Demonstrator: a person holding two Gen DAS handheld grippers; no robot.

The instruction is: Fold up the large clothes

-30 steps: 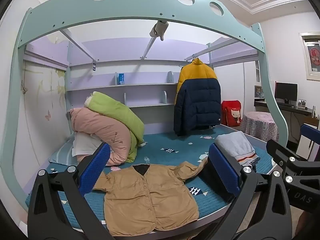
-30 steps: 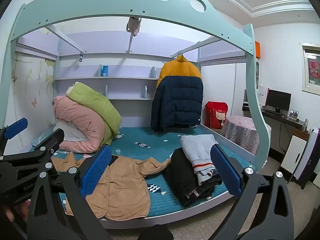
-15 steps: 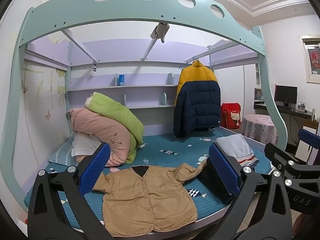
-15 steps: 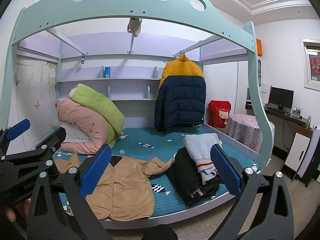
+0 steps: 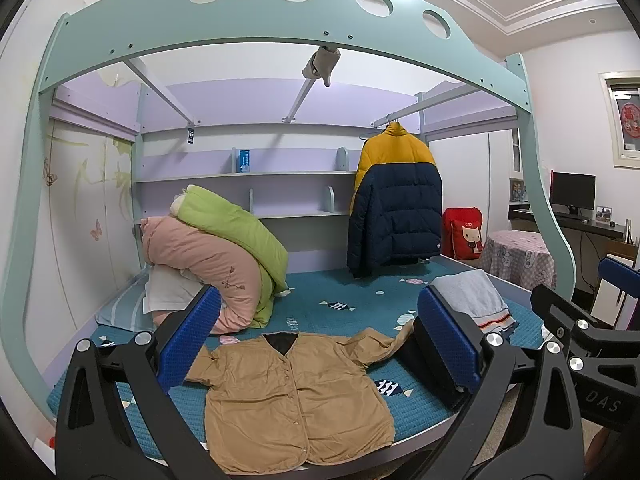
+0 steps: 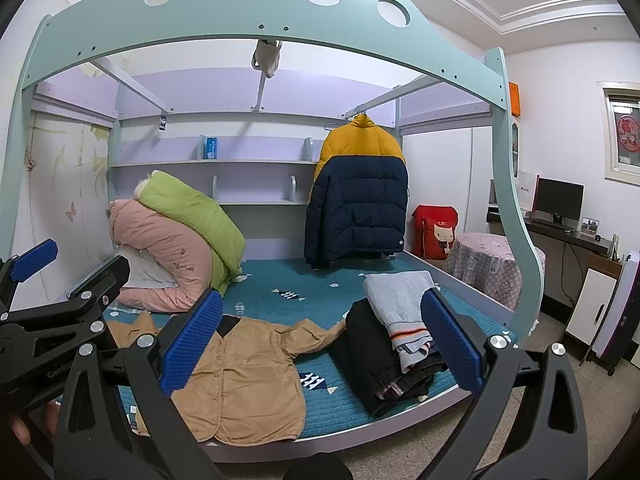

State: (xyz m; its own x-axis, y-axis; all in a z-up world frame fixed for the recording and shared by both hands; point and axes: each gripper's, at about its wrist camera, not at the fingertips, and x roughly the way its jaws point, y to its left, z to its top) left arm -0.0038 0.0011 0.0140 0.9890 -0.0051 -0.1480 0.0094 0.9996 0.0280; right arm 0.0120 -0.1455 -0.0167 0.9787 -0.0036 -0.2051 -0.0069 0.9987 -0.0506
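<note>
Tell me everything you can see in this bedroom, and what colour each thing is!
jacket: one, tan, spread flat at the bed's front edge
folded clothes: one pile, grey on black, right of the jacket
puffer coat: one, yellow and navy, hanging from a rail
quilts: two, pink and green, back left of the bed
bed frame: one, mint green
left gripper: open, blue pads
right gripper: open, blue pads

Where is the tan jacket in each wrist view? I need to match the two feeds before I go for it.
Left wrist: the tan jacket lies flat at bottom centre, on the bed's front edge, between the left tool's open fingers.
Right wrist: the tan jacket lies lower left, its sleeve reaching toward the dark clothes pile.
Shared landmark: the yellow and navy puffer jacket hanging at the back.
</note>
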